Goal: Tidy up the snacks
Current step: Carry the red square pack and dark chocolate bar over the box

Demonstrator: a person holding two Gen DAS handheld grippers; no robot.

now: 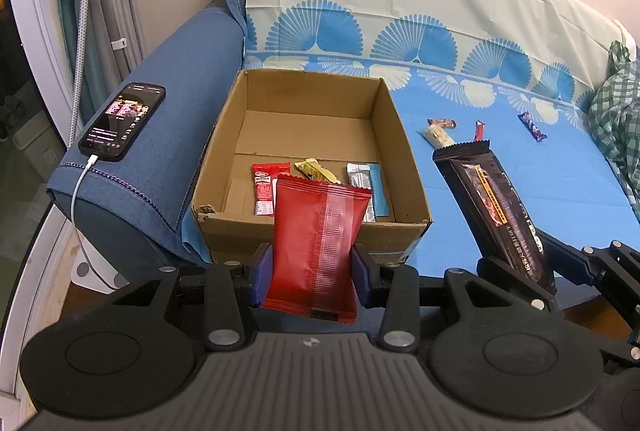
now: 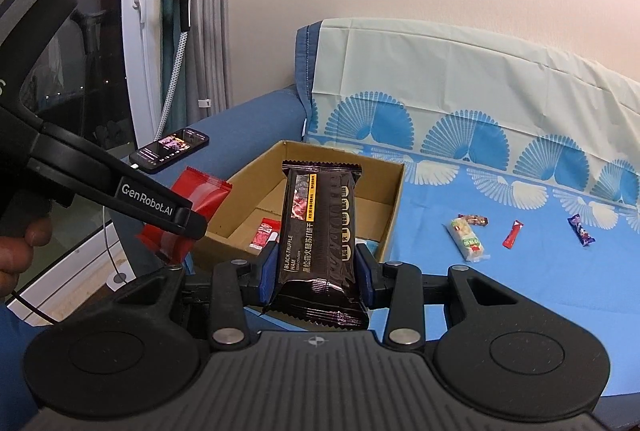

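Note:
My left gripper is shut on a red snack packet, held upright just before the near wall of an open cardboard box. Inside the box lie a red bar, a yellow bar and a silver-blue bar. My right gripper is shut on a dark black-truffle cracker pack, held upright near the box; the pack also shows in the left wrist view. The red packet and the left gripper's body show at the left of the right wrist view.
The box stands on a blue patterned sofa cover. Loose snacks lie on it: a white-green bar, a small red stick, a purple bar. A phone charges on the blue armrest. Green checked cloth lies at the far right.

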